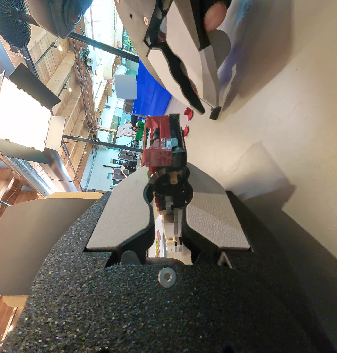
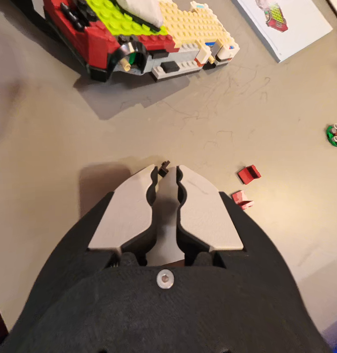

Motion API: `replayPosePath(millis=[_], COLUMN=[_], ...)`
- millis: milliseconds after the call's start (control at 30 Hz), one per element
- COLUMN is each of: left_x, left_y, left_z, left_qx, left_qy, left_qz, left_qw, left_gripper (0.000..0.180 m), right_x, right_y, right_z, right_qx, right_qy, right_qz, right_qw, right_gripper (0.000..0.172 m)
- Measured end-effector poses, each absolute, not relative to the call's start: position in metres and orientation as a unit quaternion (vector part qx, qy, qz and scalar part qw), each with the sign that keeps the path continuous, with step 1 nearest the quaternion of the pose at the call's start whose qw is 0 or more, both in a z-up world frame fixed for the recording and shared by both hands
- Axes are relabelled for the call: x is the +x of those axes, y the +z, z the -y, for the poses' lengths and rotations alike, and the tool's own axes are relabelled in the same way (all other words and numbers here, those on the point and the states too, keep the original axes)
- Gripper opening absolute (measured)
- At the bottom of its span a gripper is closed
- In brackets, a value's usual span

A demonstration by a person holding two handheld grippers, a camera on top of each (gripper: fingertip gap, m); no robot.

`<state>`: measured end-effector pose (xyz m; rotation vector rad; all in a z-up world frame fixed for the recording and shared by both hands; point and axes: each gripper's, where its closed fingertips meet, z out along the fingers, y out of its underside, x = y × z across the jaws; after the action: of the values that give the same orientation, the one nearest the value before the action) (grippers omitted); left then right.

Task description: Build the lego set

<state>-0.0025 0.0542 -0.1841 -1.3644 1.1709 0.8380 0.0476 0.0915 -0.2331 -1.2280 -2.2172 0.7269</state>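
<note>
Left claw (image 1: pixel 168 183) clamped on the red, black and cream brick model (image 1: pixel 164 145), which rests on the beige tabletop (image 1: pixel 259 133). Right claw (image 2: pixel 165 169) narrowly parted; a small black piece (image 2: pixel 163 169) lies between its tips, beside the left pad (image 2: pixel 154 172), right pad clear. Two red bricks (image 2: pixel 248 174) lie to the right; a booklet (image 2: pixel 290 26) beyond
</note>
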Motion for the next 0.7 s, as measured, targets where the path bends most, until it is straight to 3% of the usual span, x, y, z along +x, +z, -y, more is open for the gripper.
replayPosePath(millis=[200, 700], left_x=[-0.002, -0.003], left_y=[-0.185, -0.186], left_z=[-0.053, -0.052], left_qx=[-0.576, -0.579], left_qy=[0.358, 0.360], left_qz=[-0.496, -0.496], left_qw=[0.543, 0.537], left_gripper=[0.028, 0.028], right_x=[0.048, 0.048], right_y=[-0.235, -0.236], right_z=[-0.092, -0.101], right_qx=[-0.454, -0.500], right_qy=[0.265, 0.270], right_qz=[0.813, 0.790], right_qw=[0.249, 0.229], right_gripper=[0.000, 0.024])
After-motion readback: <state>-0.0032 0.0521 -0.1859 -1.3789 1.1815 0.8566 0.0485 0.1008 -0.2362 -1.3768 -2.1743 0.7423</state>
